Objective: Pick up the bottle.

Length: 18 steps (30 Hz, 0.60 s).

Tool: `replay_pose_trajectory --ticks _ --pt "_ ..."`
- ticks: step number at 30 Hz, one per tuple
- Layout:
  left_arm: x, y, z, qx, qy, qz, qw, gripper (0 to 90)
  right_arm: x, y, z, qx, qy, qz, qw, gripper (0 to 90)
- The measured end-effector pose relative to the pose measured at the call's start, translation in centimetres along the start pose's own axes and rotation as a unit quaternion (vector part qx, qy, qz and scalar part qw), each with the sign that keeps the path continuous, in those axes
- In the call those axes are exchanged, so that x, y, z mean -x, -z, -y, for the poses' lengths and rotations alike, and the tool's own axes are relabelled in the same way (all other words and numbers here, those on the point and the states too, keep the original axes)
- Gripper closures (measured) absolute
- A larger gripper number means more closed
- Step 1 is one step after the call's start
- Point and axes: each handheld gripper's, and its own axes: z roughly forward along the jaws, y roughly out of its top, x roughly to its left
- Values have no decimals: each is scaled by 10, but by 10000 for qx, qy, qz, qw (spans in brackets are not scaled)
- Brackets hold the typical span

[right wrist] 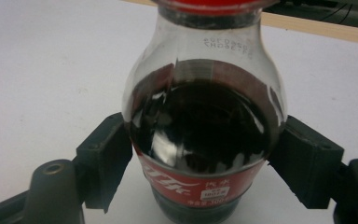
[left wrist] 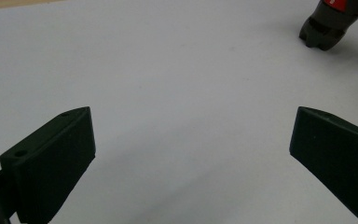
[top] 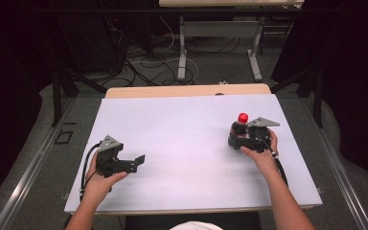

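Observation:
A small cola bottle [top: 240, 128] with a red cap stands upright at the right side of the white table top [top: 187, 143]. In the right gripper view the bottle [right wrist: 204, 126] is close up, half full of dark drink, with a red label. My right gripper [top: 237, 139] is shut on the bottle, one black pad pressing each side of it. My left gripper [top: 136, 163] rests at the left of the table, its jaws wide apart with nothing between them. In the left gripper view the bottle's base [left wrist: 324, 32] shows at the top right, far from my left gripper [left wrist: 191, 154].
The white board lies on a wooden table whose far edge [top: 187, 90] shows beyond it. Behind stand a table frame [top: 218, 45] and loose cables [top: 143, 67] on the floor. Dark curtains close both sides.

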Motion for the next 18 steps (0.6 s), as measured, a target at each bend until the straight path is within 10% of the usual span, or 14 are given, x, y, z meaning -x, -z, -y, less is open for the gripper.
replay_pose_trajectory --ticks 18 --pt "-1 -1 1 -19 -5 -18 10000 3 -7 0 -7 -113 265 -92 9995 292"
